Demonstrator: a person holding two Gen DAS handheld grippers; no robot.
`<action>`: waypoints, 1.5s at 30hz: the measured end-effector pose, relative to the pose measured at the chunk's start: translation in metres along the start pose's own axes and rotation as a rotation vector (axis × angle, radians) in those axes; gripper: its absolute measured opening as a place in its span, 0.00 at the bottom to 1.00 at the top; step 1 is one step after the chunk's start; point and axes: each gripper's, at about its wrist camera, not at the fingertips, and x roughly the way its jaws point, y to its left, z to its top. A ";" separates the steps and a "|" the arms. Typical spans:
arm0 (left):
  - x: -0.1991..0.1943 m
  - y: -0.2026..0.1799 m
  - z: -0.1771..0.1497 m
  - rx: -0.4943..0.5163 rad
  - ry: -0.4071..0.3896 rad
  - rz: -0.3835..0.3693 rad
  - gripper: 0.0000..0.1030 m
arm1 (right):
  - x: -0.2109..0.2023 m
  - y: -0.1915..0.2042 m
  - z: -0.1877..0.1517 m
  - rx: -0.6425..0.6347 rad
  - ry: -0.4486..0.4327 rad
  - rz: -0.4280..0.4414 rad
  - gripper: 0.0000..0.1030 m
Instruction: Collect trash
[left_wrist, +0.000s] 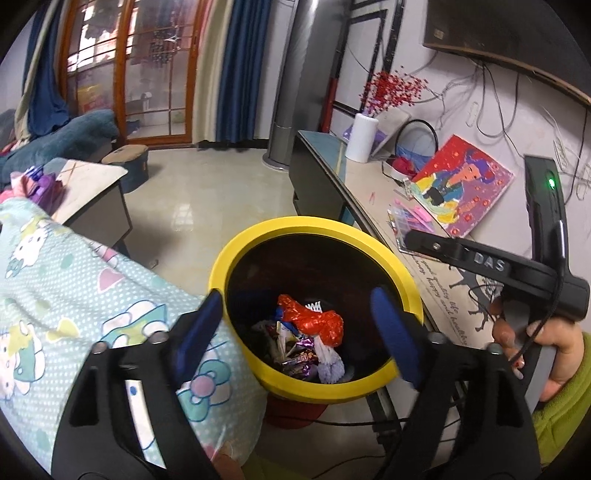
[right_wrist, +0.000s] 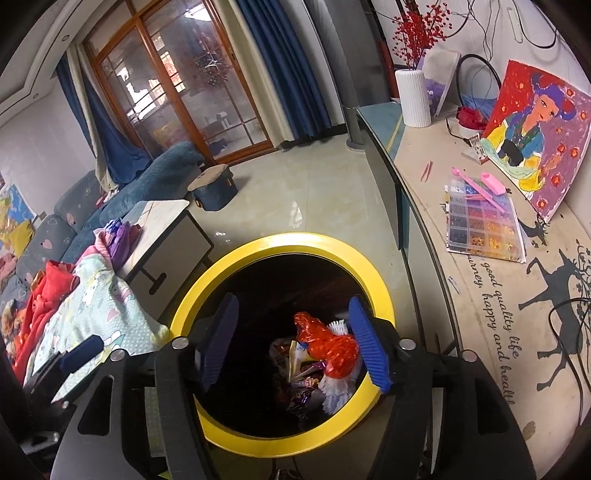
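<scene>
A round bin with a yellow rim (left_wrist: 258, 236) stands on the floor between a covered seat and a long cabinet. It holds a red crinkled wrapper (left_wrist: 314, 319), candy wrappers (left_wrist: 295, 360) and white pleated paper. My left gripper (left_wrist: 299, 332) hovers open and empty over the bin mouth. The right gripper's body (left_wrist: 480, 264) shows at the right, held in a hand. In the right wrist view my right gripper (right_wrist: 291, 341) is open and empty above the same bin's rim (right_wrist: 295, 240), over the red wrapper (right_wrist: 328, 343).
A long cabinet top (right_wrist: 480, 295) on the right carries a bead organiser box (right_wrist: 480, 225), pink tools, a painting (right_wrist: 535, 129) and a white vase (right_wrist: 412, 94). A patterned blanket (left_wrist: 74, 288) lies left of the bin. A small table (right_wrist: 166, 229), a stool and a sofa stand beyond.
</scene>
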 end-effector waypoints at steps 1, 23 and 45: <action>-0.003 0.003 0.000 -0.012 0.000 0.002 0.83 | -0.002 0.002 -0.001 -0.006 -0.002 0.003 0.63; -0.099 0.071 -0.010 -0.146 -0.123 0.198 0.89 | -0.055 0.104 -0.025 -0.278 -0.106 0.065 0.93; -0.203 0.079 -0.071 -0.108 -0.283 0.364 0.89 | -0.124 0.186 -0.100 -0.393 -0.328 0.078 0.94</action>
